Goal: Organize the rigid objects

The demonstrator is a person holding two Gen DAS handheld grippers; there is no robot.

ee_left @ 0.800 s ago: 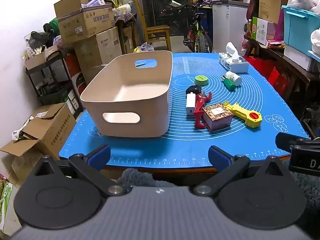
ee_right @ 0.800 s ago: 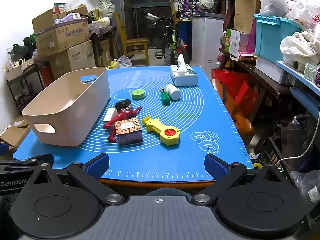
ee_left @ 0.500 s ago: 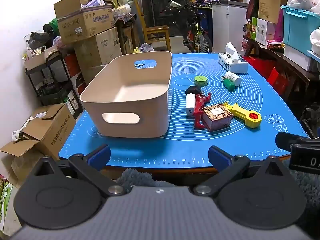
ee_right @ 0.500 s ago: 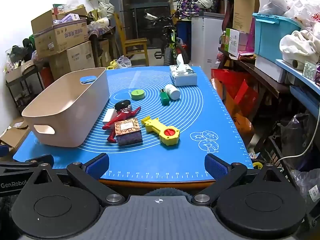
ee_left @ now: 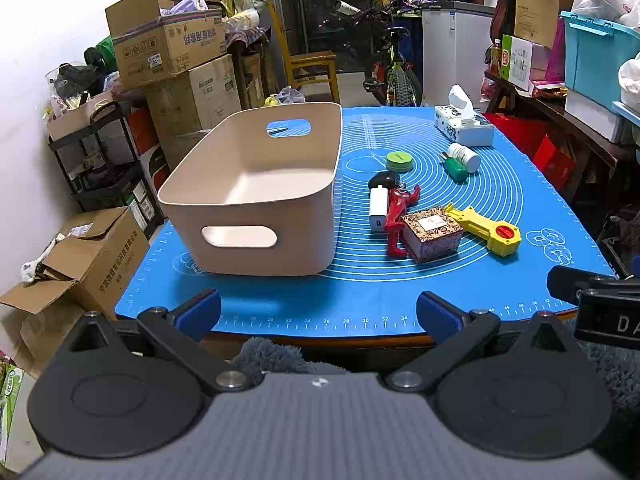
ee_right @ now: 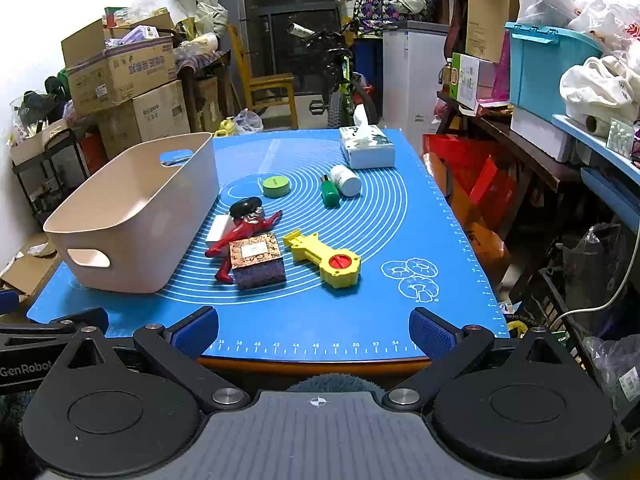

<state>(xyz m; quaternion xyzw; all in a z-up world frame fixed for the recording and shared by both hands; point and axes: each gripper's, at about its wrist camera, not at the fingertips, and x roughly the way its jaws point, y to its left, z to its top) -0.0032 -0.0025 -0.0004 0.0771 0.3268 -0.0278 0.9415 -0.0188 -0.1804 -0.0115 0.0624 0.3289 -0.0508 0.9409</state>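
Note:
An empty beige bin (ee_left: 256, 200) (ee_right: 136, 216) stands on the left of the blue mat (ee_left: 360, 296) (ee_right: 320, 320). To its right lie a patterned box (ee_left: 432, 234) (ee_right: 258, 260), a red figure (ee_left: 398, 216) (ee_right: 244, 232), a white charger (ee_left: 378, 208), a black oval piece (ee_right: 245, 206), a yellow toy tool (ee_left: 488, 230) (ee_right: 324, 258), a green round tin (ee_left: 399, 160) (ee_right: 276, 185), a green bottle (ee_left: 454, 168) (ee_right: 330, 193) and a white bottle (ee_left: 464, 156) (ee_right: 345, 179). My left gripper (ee_left: 318, 314) and right gripper (ee_right: 314, 330) hang open over the near edge, both empty.
A tissue box (ee_left: 462, 126) (ee_right: 366, 144) sits at the mat's far right. Cardboard boxes (ee_left: 168, 40) and a black rack (ee_left: 96, 152) crowd the left; a bicycle (ee_right: 340, 80) and chair (ee_left: 312, 64) stand behind; shelves with a teal crate (ee_right: 548, 68) line the right.

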